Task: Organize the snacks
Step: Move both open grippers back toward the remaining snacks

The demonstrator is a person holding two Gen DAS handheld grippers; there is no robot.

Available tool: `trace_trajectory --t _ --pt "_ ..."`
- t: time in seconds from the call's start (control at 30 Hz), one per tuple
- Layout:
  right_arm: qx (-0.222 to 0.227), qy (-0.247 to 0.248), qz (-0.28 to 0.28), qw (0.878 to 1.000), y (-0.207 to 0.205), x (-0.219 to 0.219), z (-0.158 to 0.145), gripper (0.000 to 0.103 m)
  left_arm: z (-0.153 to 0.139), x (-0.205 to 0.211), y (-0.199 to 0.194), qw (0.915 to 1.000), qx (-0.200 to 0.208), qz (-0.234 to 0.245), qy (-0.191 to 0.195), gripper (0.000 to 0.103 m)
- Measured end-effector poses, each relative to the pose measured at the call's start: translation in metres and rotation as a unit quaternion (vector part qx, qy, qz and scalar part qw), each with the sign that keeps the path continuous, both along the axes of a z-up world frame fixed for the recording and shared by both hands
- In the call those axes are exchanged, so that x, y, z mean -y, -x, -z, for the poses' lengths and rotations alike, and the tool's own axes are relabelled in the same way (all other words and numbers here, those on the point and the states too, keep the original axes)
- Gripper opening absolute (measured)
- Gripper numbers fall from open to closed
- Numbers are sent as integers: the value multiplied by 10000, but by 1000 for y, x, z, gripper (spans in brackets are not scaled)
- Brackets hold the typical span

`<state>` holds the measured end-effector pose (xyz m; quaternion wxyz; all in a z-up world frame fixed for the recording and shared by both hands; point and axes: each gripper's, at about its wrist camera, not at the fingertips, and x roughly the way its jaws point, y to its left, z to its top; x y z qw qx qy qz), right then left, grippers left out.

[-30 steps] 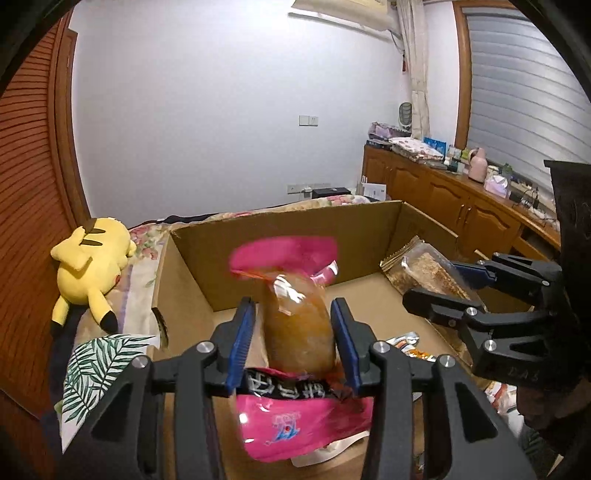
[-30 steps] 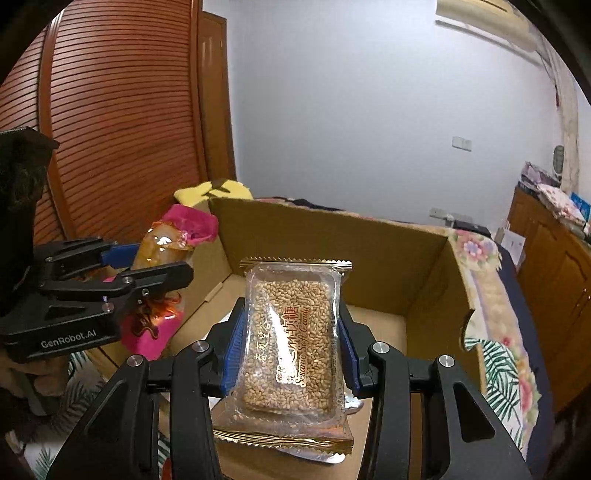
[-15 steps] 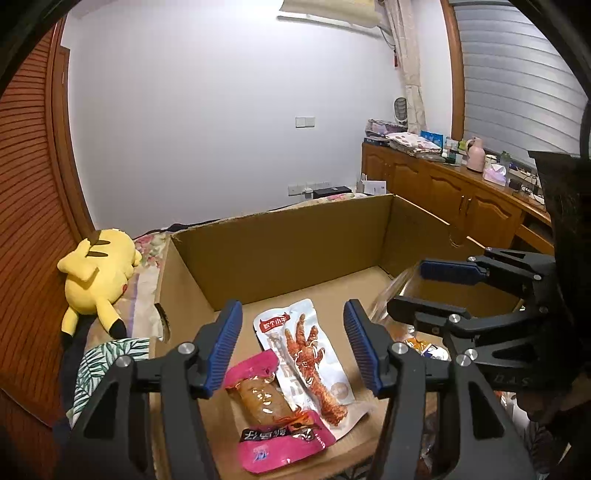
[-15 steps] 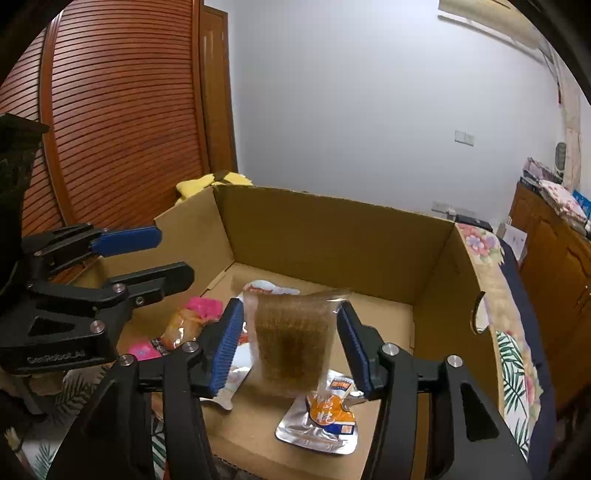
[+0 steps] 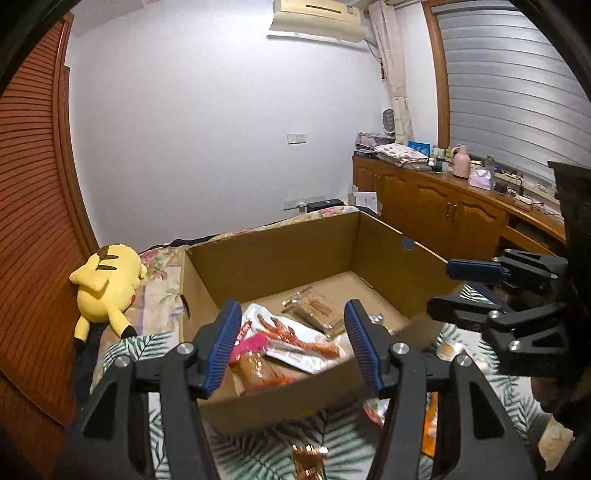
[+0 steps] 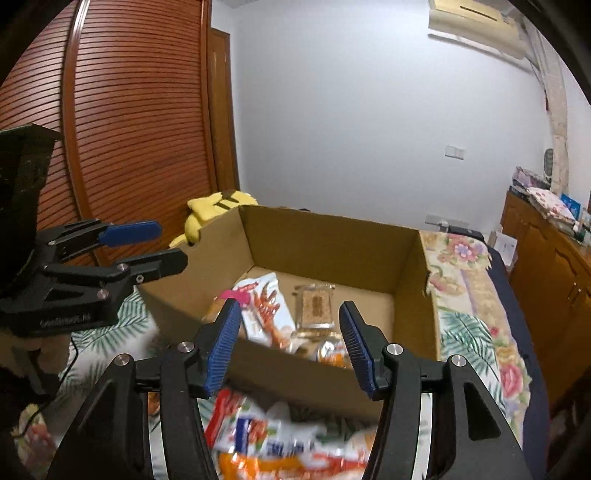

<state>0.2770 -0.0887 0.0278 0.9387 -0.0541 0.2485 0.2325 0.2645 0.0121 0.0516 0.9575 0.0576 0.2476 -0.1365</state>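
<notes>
Snacks lie in two places about the cardboard box (image 5: 280, 254): several packets on its floor and a loose heap on the leaf-print bedspread (image 5: 258, 450) in front of its near wall.

Nearest the lens in the left wrist view, the left gripper (image 5: 291, 343) hangs just short of the box's near wall, tilted down toward its floor, jaws parted at a middling width with nothing between the blue pads. In the right wrist view the right gripper (image 6: 286, 343) is posed the same way at the near wall; its jaws are opening, and they too are empty.

Only the right view shows the heap below the near wall, a blurred white, red and orange packet (image 6: 266, 435). Inside the box both views show a white pouch with a red chicken-foot picture (image 5: 295, 339), a pink-topped packet (image 5: 255, 365) beside it, and a clear grain bar pack (image 5: 317, 310) further in. The right view adds an orange foil packet (image 6: 328, 352) just behind the near wall.

Left of the box a yellow plush toy (image 5: 107, 280) lies by a slatted wooden door (image 6: 129, 129). Right of the box, wooden cabinets (image 5: 443, 210) carry clutter beneath a shuttered window (image 5: 509, 85). An air conditioner (image 5: 317, 16) hangs on the pale wall behind the box.
</notes>
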Motion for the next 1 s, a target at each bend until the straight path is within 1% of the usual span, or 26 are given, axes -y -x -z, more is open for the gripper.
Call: trace_trajectory --t 0.23,0.5,0.63,0.8,1.0 --pt "-3 -54 181 9998 42 20 2 60 5 -3 36 9999 -119 2 16 59" --pt "-206 -112 469 9986 67 42 19 64 25 -8 63 9991 -417 -67 14 59" --pt "-392 -173 594 9973 72 52 34 64 41 -11 66 9979 -635 -94 9 59" --pt "-499 -4 713 9962 78 58 54 64 63 -8 66 9960 -893 -75 -67 59" --pt "-759 3 826 9937 72 70 76 64 87 -4 58 9923 -1232 -62 -127 59"
